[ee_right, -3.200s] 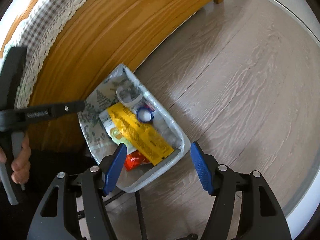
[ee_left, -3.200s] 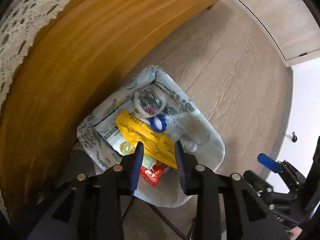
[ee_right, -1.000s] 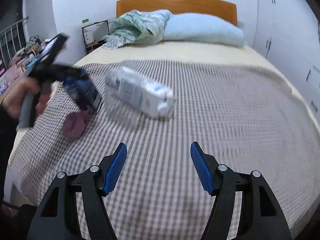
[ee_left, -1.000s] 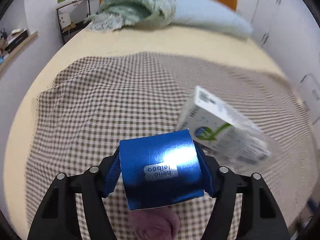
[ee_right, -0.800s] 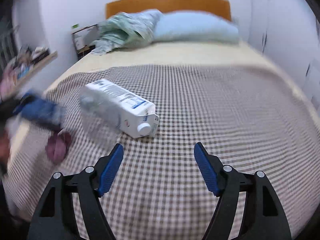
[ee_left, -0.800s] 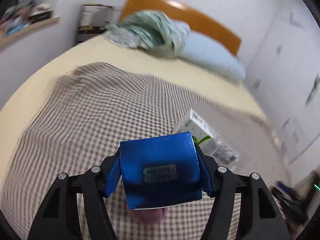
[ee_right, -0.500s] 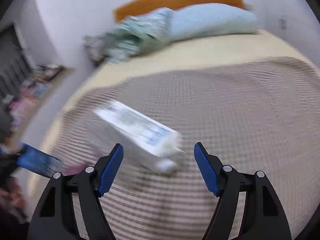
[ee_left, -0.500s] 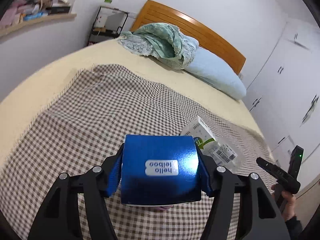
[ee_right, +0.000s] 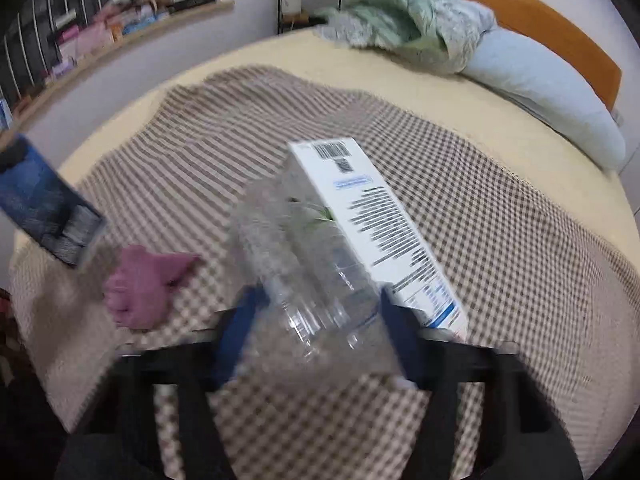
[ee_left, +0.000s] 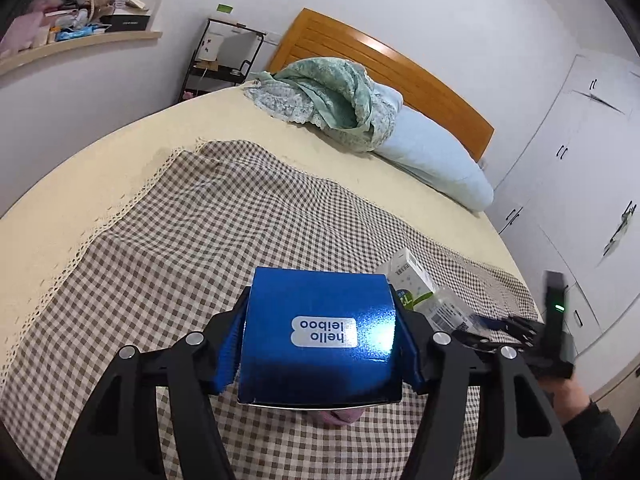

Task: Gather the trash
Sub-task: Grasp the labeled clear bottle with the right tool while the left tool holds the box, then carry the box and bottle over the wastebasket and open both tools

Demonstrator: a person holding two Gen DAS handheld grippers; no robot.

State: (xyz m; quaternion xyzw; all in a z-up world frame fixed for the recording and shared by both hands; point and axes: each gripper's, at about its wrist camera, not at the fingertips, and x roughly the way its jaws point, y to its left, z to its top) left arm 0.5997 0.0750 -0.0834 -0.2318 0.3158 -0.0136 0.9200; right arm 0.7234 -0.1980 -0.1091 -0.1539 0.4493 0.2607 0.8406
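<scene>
**Desk:** Walk me through it, big things first.

**Me:** I'm over the bed (ee_left: 132, 152), with the checked cloth (ee_left: 192, 216) across its near half. On the cloth a white carton (ee_right: 376, 224) lies on its side, and a clear plastic bottle (ee_right: 308, 280) lies against its left flank. Left of those sits a small pink wad (ee_right: 140, 292), cloth or tissue, I can't tell which.

**Desk:** And your tools?

**Me:** My left gripper (ee_left: 320, 344) is clamped on a blue box (ee_left: 320, 336), both pads pressed to its sides, held above the cloth. My right gripper (ee_right: 316, 320) has its pads spread either side of the bottle's near end. The right view is blurred, so I can't say whether they touch the plastic. I see no squeeze.

**Desk:** So the bottle is the step in hand?

**Me:** I judge so. To do it well I'd settle the wrist first, then centre the pads on the bottle's body, clear of the carton. Thin plastic will likely buckle and slip, so I'd close slowly and lift only once it's firm. I'd keep the left hand level so the box doesn't slide.
</scene>
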